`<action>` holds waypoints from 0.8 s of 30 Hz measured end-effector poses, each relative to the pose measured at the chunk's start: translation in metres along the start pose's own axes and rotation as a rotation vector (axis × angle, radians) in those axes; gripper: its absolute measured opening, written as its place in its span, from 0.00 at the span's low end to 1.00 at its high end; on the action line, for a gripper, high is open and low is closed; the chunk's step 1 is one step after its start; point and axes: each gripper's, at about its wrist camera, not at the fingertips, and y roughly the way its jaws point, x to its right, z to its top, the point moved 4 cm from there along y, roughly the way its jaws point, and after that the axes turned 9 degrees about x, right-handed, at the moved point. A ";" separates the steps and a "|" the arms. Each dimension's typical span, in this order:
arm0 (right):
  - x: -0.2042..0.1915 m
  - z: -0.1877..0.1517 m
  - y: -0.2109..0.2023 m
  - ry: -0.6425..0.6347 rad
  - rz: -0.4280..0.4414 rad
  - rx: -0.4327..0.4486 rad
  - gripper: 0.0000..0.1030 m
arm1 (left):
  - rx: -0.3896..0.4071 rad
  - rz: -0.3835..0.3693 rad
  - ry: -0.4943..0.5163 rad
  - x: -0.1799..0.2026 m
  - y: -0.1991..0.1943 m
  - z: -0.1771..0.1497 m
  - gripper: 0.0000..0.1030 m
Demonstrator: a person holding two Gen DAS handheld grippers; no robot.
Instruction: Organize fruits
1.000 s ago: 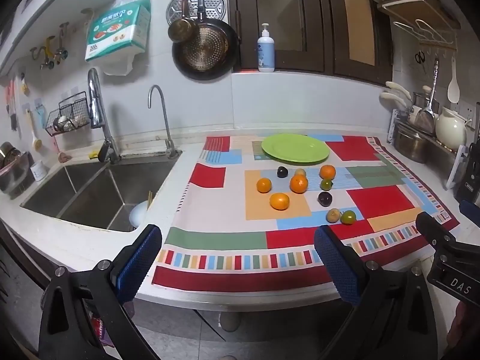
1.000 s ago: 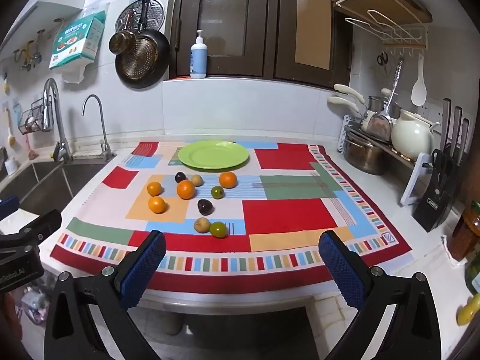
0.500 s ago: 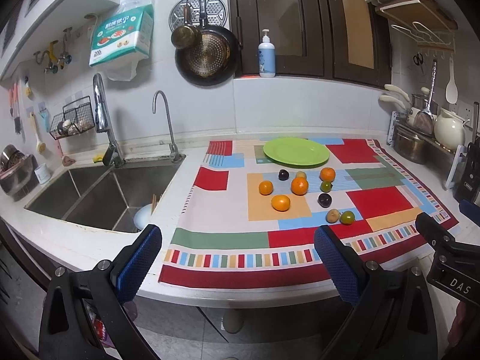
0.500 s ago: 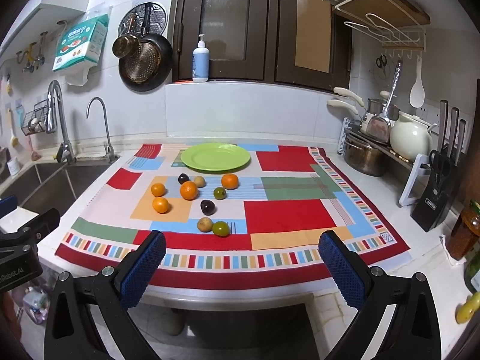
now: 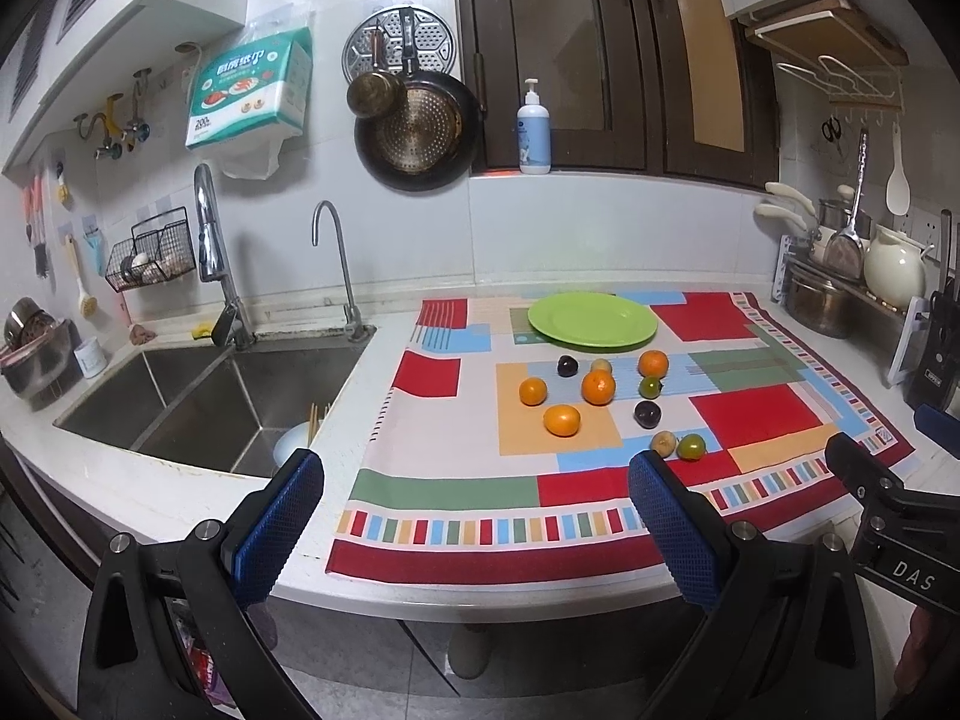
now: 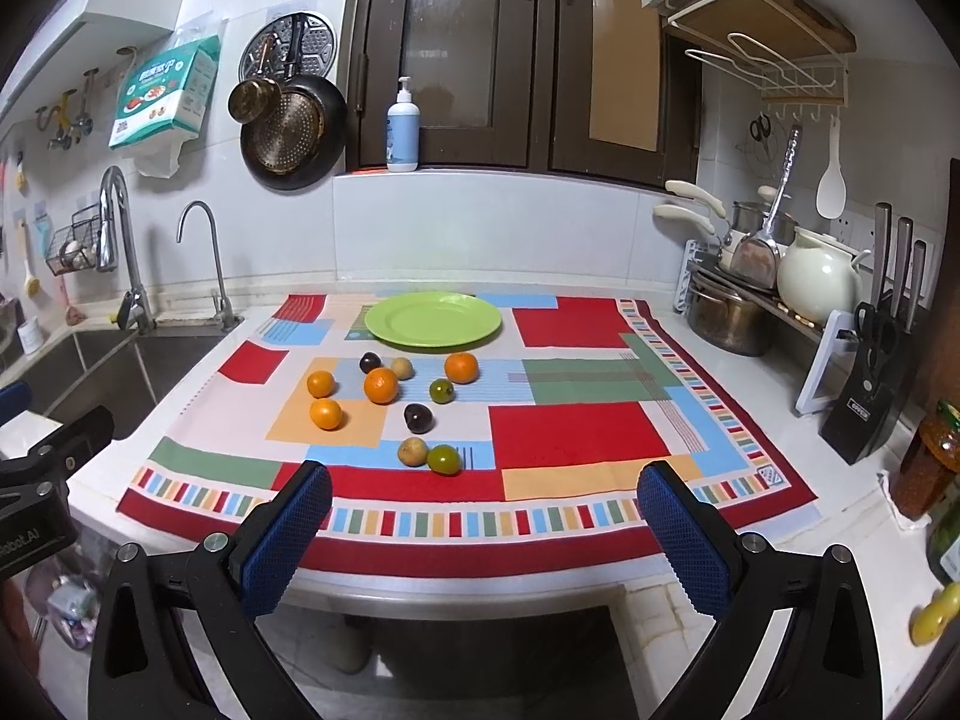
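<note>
While both grippers hang off the front edge of the counter, the fruits lie loose on the patchwork cloth (image 6: 576,438), none of them on the green plate (image 6: 433,319) at the cloth's far side. The left gripper (image 5: 474,516) has its blue-padded jaws spread wide and holds nothing; the right gripper (image 6: 483,522) is likewise released and empty. Just in front of the plate sit a dark plum (image 6: 369,362), a tan fruit (image 6: 402,368) and an orange (image 6: 461,368) in a rough row. Nearer come a larger orange (image 6: 381,386), a green citrus (image 6: 441,390), and two small oranges (image 6: 320,384) (image 6: 326,413) to the left. A second dark plum (image 6: 418,417) lies closer still, and nearest the grippers a second tan fruit (image 6: 413,452) touches a second green citrus (image 6: 444,459). In the left wrist view the steel sink (image 5: 198,402) lies left of the cloth; a knife block (image 6: 864,414) stands at the right.
</note>
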 end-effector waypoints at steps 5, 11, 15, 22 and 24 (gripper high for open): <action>-0.001 0.002 -0.004 -0.002 0.001 0.009 1.00 | 0.012 0.000 -0.001 -0.001 -0.004 0.001 1.00; -0.003 0.004 -0.005 -0.004 0.011 0.013 1.00 | 0.019 0.005 -0.001 -0.002 -0.006 0.002 1.00; -0.004 0.004 -0.003 -0.006 0.017 0.014 1.00 | 0.019 0.006 -0.001 -0.002 -0.007 0.002 1.00; -0.004 0.004 -0.002 -0.006 0.020 0.014 1.00 | 0.020 0.007 0.000 -0.002 -0.006 0.002 1.00; -0.004 0.004 -0.002 -0.005 0.020 0.014 1.00 | 0.021 0.008 0.001 -0.001 -0.006 0.002 1.00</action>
